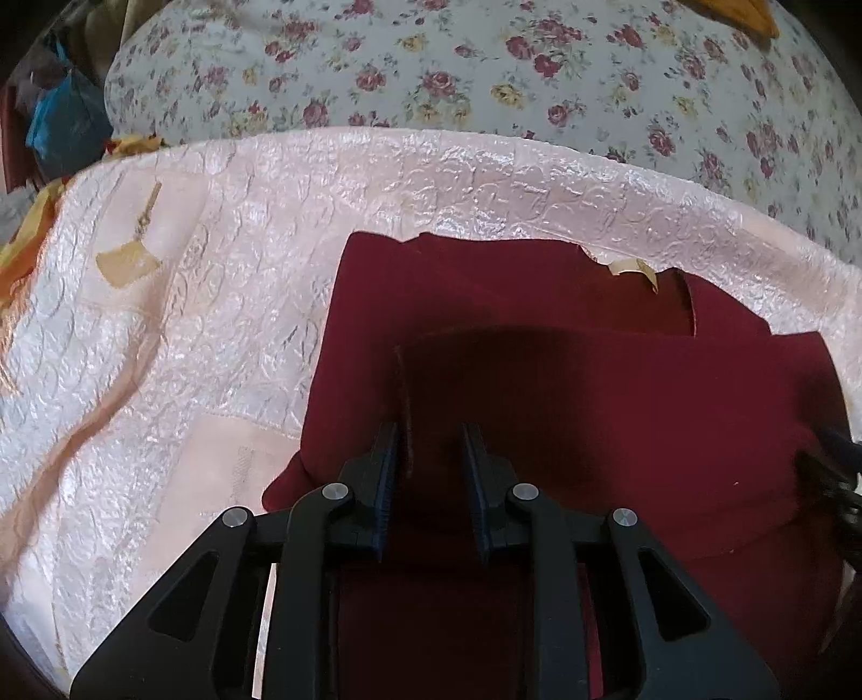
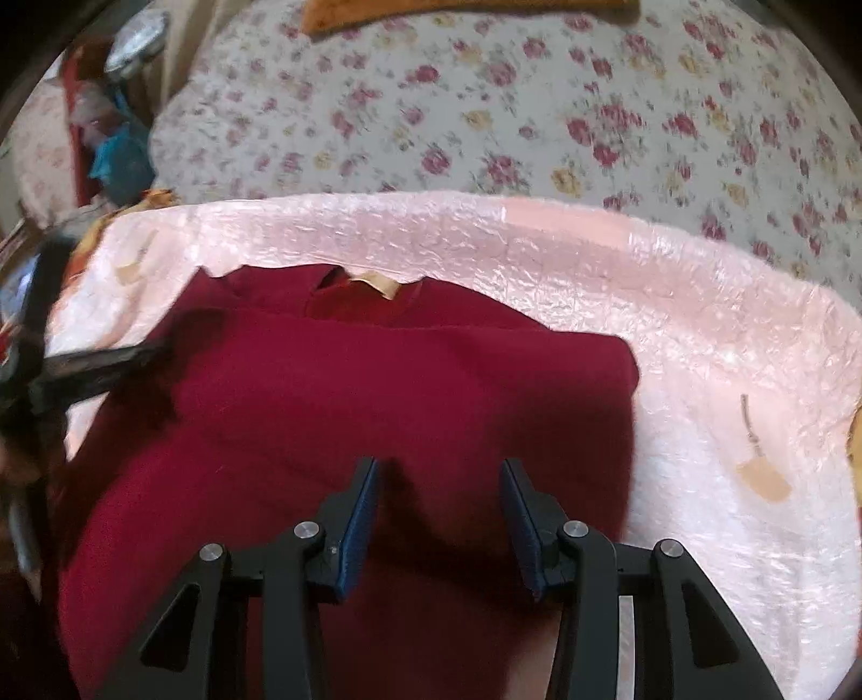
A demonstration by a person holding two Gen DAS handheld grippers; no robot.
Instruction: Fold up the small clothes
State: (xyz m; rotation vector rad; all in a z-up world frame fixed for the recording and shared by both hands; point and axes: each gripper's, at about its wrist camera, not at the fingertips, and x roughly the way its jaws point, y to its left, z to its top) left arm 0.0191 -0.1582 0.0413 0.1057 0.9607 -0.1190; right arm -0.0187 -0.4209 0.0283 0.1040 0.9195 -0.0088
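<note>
The left gripper (image 2: 81, 371) in the right wrist view is a dark smear at the left edge, its jaws unreadable. The red garment (image 1: 592, 420) runs under both grippers and past the bottom edge. An orange cloth (image 2: 458, 11) is cut by the top edge.

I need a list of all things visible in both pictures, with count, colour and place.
garment: one, dark red, lying partly folded on the pink cover
label: one, beige, at the garment's far edge
pink cover: one, shiny pale pink, under the garment
floral sheet: one, white with red and yellow flowers, beyond the cover
orange cloth: one, far edge
left claw: black, open, over the garment
right claw: black, open, over the garment
</note>
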